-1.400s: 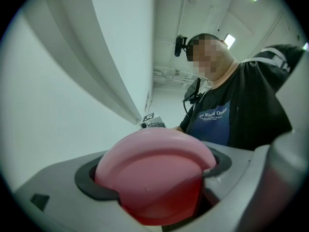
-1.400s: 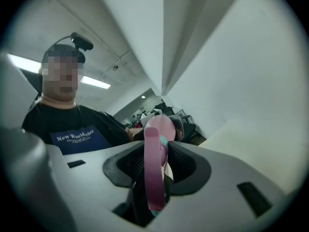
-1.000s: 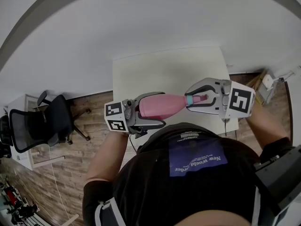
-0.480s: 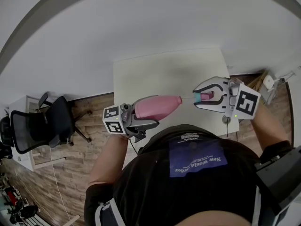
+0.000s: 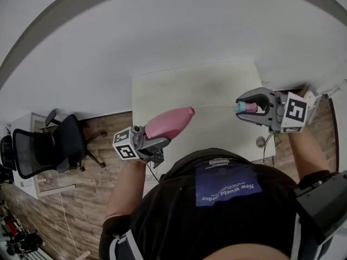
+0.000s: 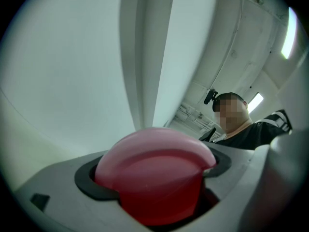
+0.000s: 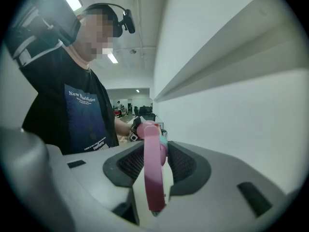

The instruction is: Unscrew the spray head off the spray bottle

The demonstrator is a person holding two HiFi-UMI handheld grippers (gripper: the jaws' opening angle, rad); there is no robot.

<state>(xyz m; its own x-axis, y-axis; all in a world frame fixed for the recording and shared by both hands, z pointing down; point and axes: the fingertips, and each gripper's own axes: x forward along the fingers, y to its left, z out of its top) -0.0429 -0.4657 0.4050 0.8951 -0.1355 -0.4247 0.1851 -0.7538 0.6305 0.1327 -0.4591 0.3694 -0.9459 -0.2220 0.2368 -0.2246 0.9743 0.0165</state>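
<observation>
Inside left gripper, base of bottle hidden, right gripper half-covering spray head

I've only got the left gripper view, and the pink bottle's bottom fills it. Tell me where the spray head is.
Observer: Off the bottle. The right gripper is shut on the spray head, held out to the side of the bottle's open neck.
Operator: Check what joins them.
Observer: A thin dip tube runs from the head towards the neck. I can't tell whether its end is out of the bottle.
Operator: Say what's below the bottle.
Observer: The white table, near its edge closest to the person.
</observation>
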